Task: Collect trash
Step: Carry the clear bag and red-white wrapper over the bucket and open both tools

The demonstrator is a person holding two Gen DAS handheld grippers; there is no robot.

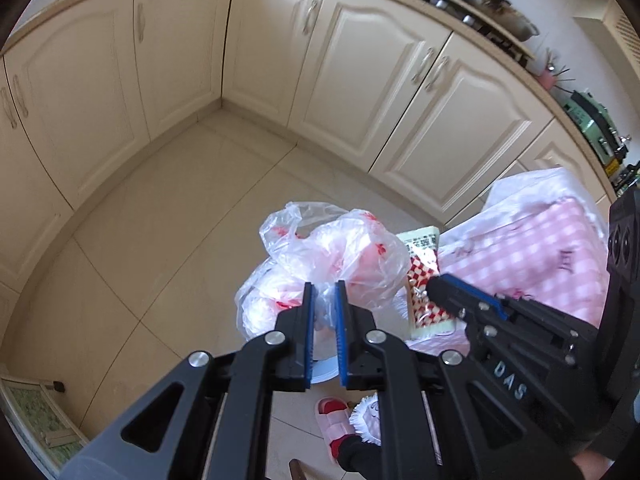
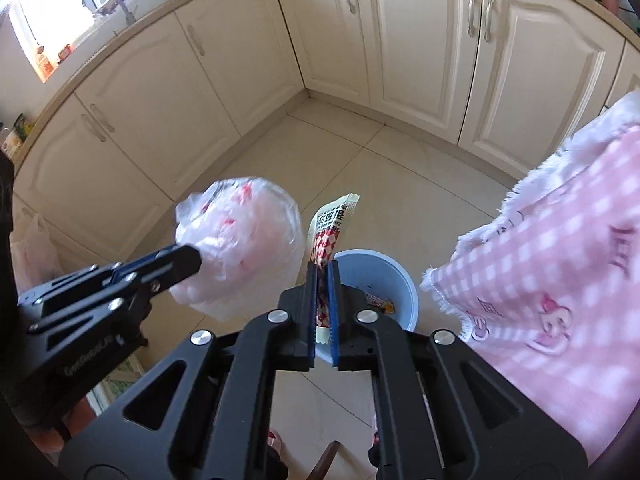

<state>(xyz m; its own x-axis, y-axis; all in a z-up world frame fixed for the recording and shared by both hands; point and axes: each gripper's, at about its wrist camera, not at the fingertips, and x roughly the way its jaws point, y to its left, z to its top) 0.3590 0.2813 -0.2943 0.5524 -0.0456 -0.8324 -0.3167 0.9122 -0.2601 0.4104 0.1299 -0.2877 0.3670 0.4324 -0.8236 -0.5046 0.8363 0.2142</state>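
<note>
In the left wrist view my left gripper [image 1: 324, 286] is shut on a crumpled clear plastic bag [image 1: 340, 252] with red print, which bulges above and left of the pads. The light blue bin [image 1: 322, 372] shows only as a sliver of rim below the jaws. My right gripper [image 1: 434, 284] comes in from the right. In the right wrist view the right gripper [image 2: 323, 268] is shut on a red-and-white checkered wrapper [image 2: 330, 228] that sticks up above the open bin [image 2: 400, 280], which holds some scraps. The left gripper [image 2: 192, 258] holds the bag [image 2: 240, 248] just left of the bin.
Cream cabinets [image 1: 360, 80] line two sides of the tiled floor [image 1: 168, 240]. A person's pink checked fleece garment [image 2: 540, 260] hangs close on the right. A pink slipper [image 1: 332, 420] stands beside the bin. Another plastic bag [image 2: 32, 256] sits by the left cabinets.
</note>
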